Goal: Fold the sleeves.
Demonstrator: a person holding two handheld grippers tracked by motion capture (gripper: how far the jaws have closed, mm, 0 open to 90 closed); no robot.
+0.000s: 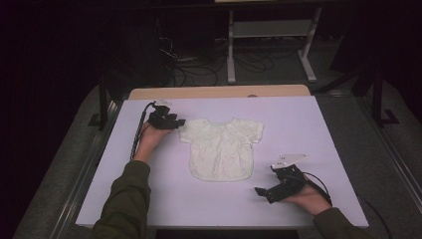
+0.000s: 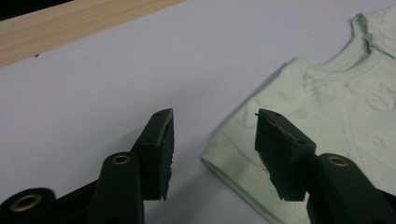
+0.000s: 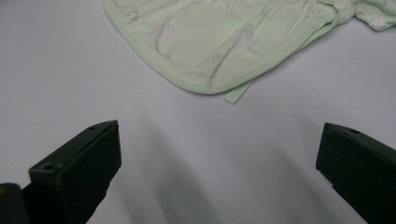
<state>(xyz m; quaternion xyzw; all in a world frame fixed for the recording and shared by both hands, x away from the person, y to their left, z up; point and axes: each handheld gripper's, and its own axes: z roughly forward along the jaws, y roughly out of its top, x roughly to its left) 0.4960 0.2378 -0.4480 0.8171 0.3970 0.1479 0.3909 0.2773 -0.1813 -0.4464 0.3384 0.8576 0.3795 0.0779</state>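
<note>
Lying flat on the white table cover (image 1: 164, 199) is a small pale green baby shirt (image 1: 221, 149), front up, neck toward the far edge, both short sleeves spread out; nothing on the table holds or contains anything. The left gripper (image 1: 179, 122) sits at the shirt's left sleeve (image 2: 233, 140): in the left gripper view its jaws are partly spread, one over bare cover and the other over the sleeve cloth, with the sleeve hem lying in the gap between them (pads not pressed on the fabric, so nothing is pinched). The right gripper (image 1: 262, 192) rests near the table's near right corner, apart from the shirt, pointing toward its lower hem (image 3: 205, 86); in the right gripper view its jaws stand wide apart over bare cover, and a small tag (image 3: 239, 92) pokes out from under the hem. Both forearms wear dark olive sleeves. A strip of bare wood (image 1: 219, 92) shows beyond the cover's far edge. Behind the table the room is dark, with cables on the floor (image 1: 199, 64) and a light metal frame (image 1: 271, 40).
</note>
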